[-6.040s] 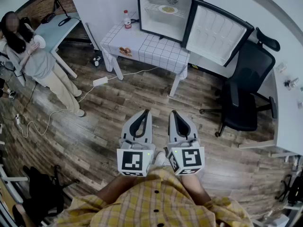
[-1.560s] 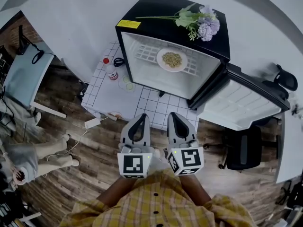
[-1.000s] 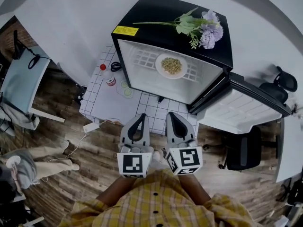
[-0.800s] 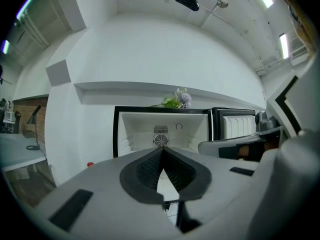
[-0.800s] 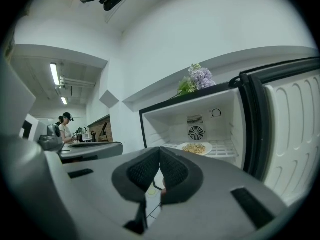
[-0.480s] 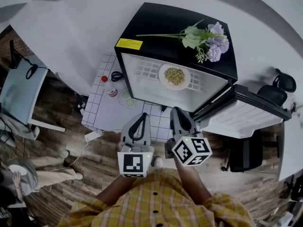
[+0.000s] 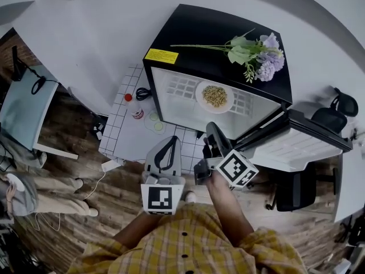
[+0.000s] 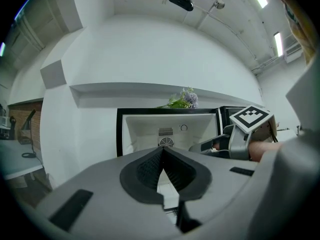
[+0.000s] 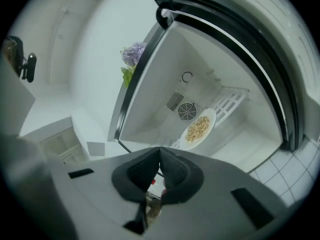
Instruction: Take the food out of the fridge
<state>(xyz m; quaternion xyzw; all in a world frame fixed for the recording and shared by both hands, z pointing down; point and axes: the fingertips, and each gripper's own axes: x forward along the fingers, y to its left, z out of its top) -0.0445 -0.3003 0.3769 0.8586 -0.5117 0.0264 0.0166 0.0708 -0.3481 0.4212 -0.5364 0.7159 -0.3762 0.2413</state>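
Right gripper [image 7: 212,129] rolled; fingers [image 9: 176,175] closed, empty.

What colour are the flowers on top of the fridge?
The flowers are pale purple with green leaves, lying on the black fridge. The head view shows them best.

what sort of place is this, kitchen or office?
Probably an office or lab room, not a kitchen: a mini fridge stands open on a small tiled table, with an office chair to its right and a desk at the left.
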